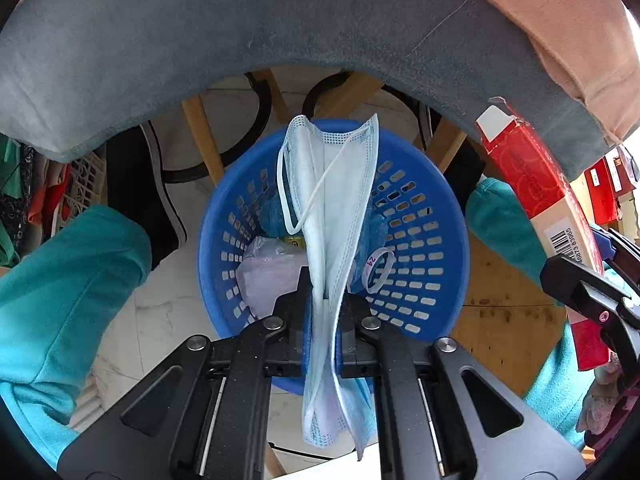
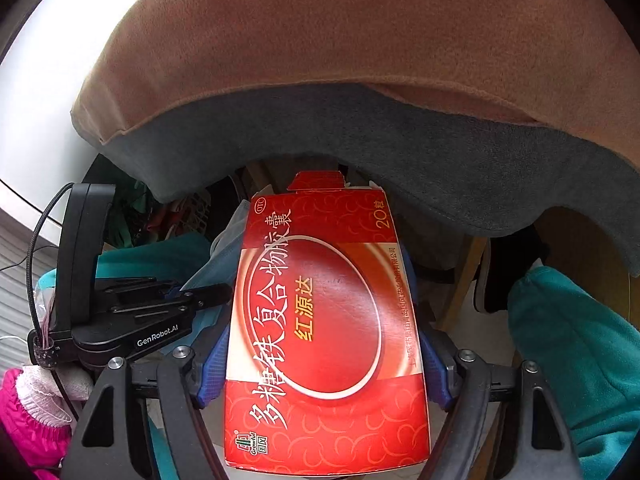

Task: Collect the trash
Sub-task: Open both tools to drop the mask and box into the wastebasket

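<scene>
Face mask [image 1: 332, 216] hangs at frame centre, pinched in the closed left gripper [image 1: 326, 312] over the blue basket [image 1: 432, 208]. Right gripper [image 2: 320, 364] clamps the red box [image 2: 324, 320] at centre frame, jaws wide around it.

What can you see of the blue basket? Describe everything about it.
The blue basket is round, looks like plastic, its wall pierced with rows of slots. It sits upright on the pale floor, below the face mask clamped in the left gripper. Inside lie crumpled pale wrapping, blue scraps and a white ring.
</scene>
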Action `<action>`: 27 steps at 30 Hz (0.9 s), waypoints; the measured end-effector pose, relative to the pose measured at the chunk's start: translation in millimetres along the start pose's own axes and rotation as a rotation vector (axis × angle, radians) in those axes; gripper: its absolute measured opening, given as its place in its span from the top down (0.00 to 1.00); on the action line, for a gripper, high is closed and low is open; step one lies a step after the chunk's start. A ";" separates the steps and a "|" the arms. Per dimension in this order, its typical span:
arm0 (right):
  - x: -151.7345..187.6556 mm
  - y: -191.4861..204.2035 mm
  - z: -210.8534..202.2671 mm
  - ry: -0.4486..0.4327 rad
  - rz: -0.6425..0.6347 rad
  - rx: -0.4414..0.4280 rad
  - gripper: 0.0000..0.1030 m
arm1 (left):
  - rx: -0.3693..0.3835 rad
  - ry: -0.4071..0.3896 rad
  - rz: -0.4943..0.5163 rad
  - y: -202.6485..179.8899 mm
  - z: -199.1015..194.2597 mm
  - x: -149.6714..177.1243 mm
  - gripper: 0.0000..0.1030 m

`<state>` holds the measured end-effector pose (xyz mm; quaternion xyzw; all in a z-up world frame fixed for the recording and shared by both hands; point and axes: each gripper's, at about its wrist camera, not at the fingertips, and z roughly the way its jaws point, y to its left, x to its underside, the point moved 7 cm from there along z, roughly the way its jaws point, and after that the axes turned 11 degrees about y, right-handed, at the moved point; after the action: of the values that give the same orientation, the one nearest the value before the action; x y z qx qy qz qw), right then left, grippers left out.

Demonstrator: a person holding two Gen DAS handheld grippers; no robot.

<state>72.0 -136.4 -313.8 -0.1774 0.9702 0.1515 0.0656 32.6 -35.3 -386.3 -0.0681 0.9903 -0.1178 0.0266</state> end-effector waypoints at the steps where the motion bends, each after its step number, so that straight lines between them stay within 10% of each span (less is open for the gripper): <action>1: -0.4 0.0 1.5 0.002 0.000 0.001 0.23 | 0.003 0.006 -0.004 -1.0 2.0 0.6 0.95; 8: -4.3 1.1 4.9 0.000 0.002 0.012 0.22 | 0.003 0.018 -0.021 1.7 13.9 -2.3 0.94; 14: -5.9 0.1 6.3 -0.007 0.007 0.018 0.22 | -0.008 -0.008 -0.023 2.5 15.7 -3.7 0.54; 27: -6.5 4.4 -12.8 -0.049 0.012 0.024 0.17 | -0.011 -0.026 -0.047 8.3 5.7 -5.1 0.54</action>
<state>75.5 -134.4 -299.3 -0.1672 0.9711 0.1445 0.0904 37.0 -27.9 -393.6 -0.0930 0.9887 -0.1119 0.0362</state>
